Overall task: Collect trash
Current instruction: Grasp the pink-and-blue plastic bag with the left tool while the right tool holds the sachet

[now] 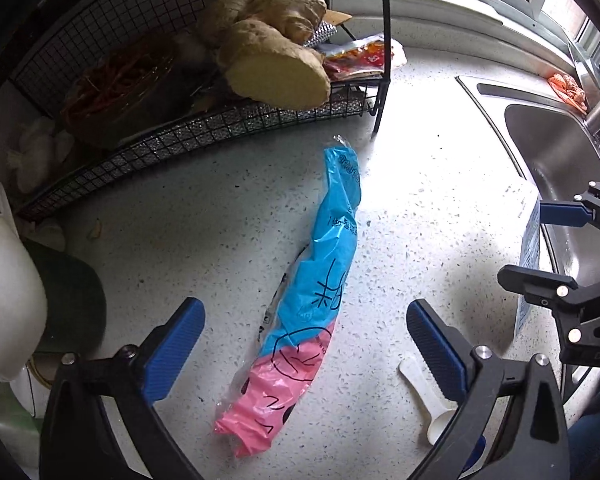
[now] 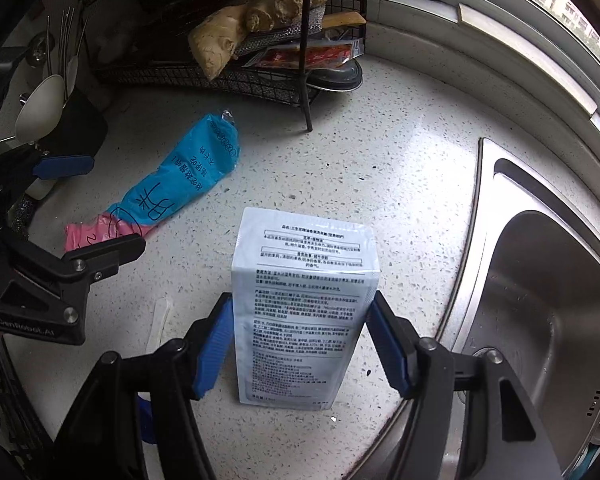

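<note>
- Trash pickup is under way: the white printed pouch (image 2: pixel 306 308) is clamped between the right gripper (image 2: pixel 302 344) fingers, above the table (image 2: pixel 400 168) beside the sink (image 2: pixel 548 320).
- The left gripper (image 1: pixel 306 344) is held wide and empty over the blue-and-pink wrapper (image 1: pixel 320 280).
- Next, descent and closure around the wrapper are judged necessary.

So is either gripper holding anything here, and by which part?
The right gripper clamps the white printed pouch by its two side edges, around mid-height. The left gripper is open, holding nothing, over the blue and pink plastic wrapper.
</note>
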The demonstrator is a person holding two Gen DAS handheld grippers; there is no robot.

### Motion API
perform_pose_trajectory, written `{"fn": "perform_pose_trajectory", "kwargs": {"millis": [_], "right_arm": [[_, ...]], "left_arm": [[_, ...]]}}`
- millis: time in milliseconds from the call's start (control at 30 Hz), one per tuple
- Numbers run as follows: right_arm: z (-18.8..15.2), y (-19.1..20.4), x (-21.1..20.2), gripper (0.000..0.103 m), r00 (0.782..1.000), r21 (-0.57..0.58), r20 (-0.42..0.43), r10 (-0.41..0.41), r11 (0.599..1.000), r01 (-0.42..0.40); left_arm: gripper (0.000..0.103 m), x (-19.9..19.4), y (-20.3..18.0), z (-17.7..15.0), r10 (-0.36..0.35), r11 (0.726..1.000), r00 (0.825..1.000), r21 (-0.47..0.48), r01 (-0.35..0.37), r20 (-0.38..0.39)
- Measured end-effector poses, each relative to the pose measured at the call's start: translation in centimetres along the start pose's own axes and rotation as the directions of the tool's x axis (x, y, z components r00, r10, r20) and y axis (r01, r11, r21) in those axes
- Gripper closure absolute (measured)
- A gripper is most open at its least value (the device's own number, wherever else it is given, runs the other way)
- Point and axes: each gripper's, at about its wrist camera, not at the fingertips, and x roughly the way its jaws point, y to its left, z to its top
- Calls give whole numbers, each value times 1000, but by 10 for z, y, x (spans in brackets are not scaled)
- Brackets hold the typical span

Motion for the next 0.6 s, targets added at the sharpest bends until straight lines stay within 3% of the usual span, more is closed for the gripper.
{"fn": "perform_pose_trajectory", "kwargs": {"millis": [67, 200, 433, 600], "right_arm": [[2, 2, 1, 40, 1000, 4, 0, 1, 1000, -1], [-5, -2, 1, 40, 999, 9, 17, 29, 1000, -29], [-2, -3, 1, 40, 1000, 1, 13, 26, 1000, -26], [-10, -4, -12, 40, 999, -1, 22, 23, 1000, -23]], "left_arm": [[24, 7, 2, 2, -9, 1000, 1000, -4, 9, -17], [31, 15, 2, 3, -45, 999, 998, -15, 45, -31], [71, 27, -9, 0, -43, 999, 997, -2, 43, -71], [81, 21, -18, -10, -72, 997, 995, -7, 72, -64]]}}
